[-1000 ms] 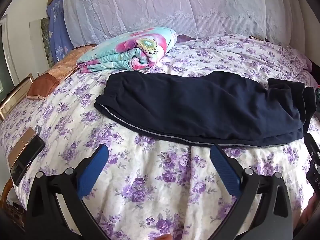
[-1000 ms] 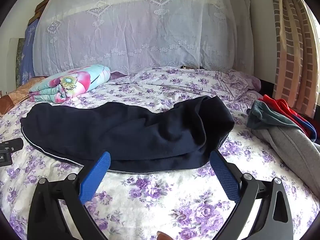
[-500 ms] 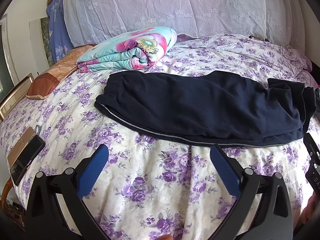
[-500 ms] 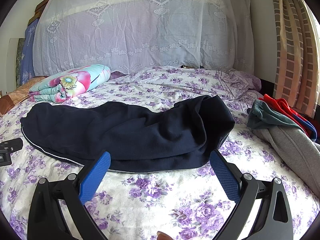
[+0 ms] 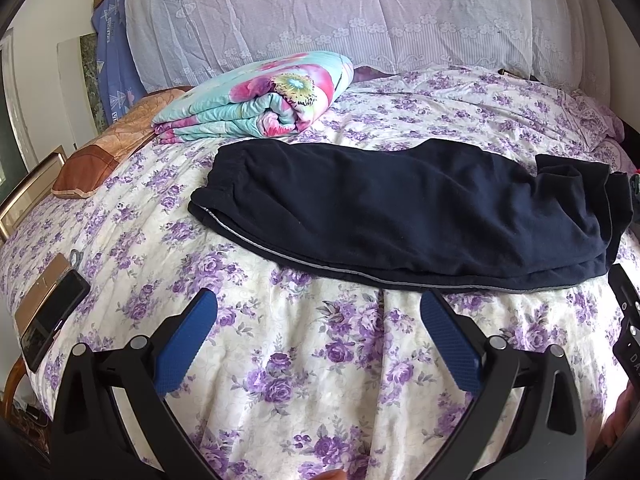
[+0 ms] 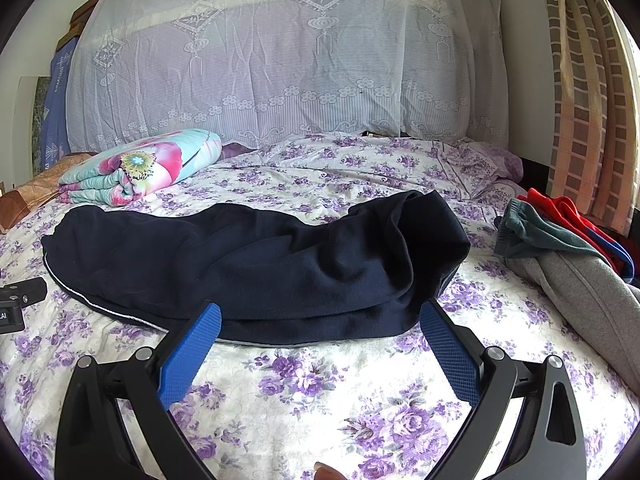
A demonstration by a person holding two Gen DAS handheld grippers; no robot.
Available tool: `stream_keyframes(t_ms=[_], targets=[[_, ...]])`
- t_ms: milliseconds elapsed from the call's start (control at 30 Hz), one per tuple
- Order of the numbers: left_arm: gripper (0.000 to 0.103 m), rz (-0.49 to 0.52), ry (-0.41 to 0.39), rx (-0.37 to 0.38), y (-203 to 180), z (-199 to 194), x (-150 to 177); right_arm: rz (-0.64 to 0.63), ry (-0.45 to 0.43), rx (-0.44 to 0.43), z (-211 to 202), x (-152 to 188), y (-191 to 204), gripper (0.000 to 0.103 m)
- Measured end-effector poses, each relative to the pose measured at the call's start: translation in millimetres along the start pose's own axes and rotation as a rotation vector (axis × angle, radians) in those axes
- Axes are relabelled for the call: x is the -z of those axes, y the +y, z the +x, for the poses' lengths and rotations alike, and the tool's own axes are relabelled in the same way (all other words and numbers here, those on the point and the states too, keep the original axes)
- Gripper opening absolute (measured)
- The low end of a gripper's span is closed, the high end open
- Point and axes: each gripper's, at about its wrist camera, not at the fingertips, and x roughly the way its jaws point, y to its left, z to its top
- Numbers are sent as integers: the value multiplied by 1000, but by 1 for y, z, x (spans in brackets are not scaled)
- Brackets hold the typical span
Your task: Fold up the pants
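Note:
Dark navy pants (image 5: 400,208) lie lengthwise across the purple-flowered bed (image 5: 300,360), one leg laid over the other, waistband at the left, leg ends bunched at the right. They also show in the right wrist view (image 6: 260,268). My left gripper (image 5: 318,316) is open and empty, hovering over the bedsheet just in front of the pants' near edge. My right gripper (image 6: 320,324) is open and empty, its fingertips at the near edge of the pants' right part. The right gripper's side shows at the edge of the left wrist view (image 5: 628,320).
A folded floral quilt (image 5: 256,100) lies at the back left. A brown cushion (image 5: 100,156) and a phone (image 5: 52,328) lie at the left edge. A pile of grey, green and red clothes (image 6: 572,256) lies at the right. A lace-covered headboard (image 6: 280,72) stands behind.
Both grippers have shifted very slightly toward the pants. Both stay open and the pants have not moved.

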Motion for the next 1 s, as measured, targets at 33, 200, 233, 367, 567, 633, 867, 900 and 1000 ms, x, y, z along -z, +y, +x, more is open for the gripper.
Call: stream_keyframes(t_ms=[33, 200, 233, 367, 567, 633, 867, 900, 1000], targets=[[99, 0, 2, 1, 0, 0, 0, 0, 0, 0, 0, 0, 0, 100], [99, -4, 16, 9, 2, 4, 1, 1, 1, 0, 0, 0, 0, 100], [99, -6, 17, 9, 2, 4, 1, 1, 2, 0, 0, 0, 0, 100], [99, -6, 21, 8, 3, 6, 0, 0, 2, 0, 0, 1, 0, 100], [99, -8, 22, 8, 5, 7, 0, -1, 6, -1, 1, 3, 1, 100], [99, -7, 24, 8, 6, 8, 0, 0, 8, -2, 3, 3, 1, 100], [99, -11, 41, 7, 11, 15, 2, 8, 29, -17, 5, 6, 1, 100], [99, -12, 45, 7, 11, 16, 3, 9, 33, -20, 5, 6, 1, 100], [99, -11, 64, 7, 12, 22, 6, 18, 57, -28, 7, 7, -1, 100]])
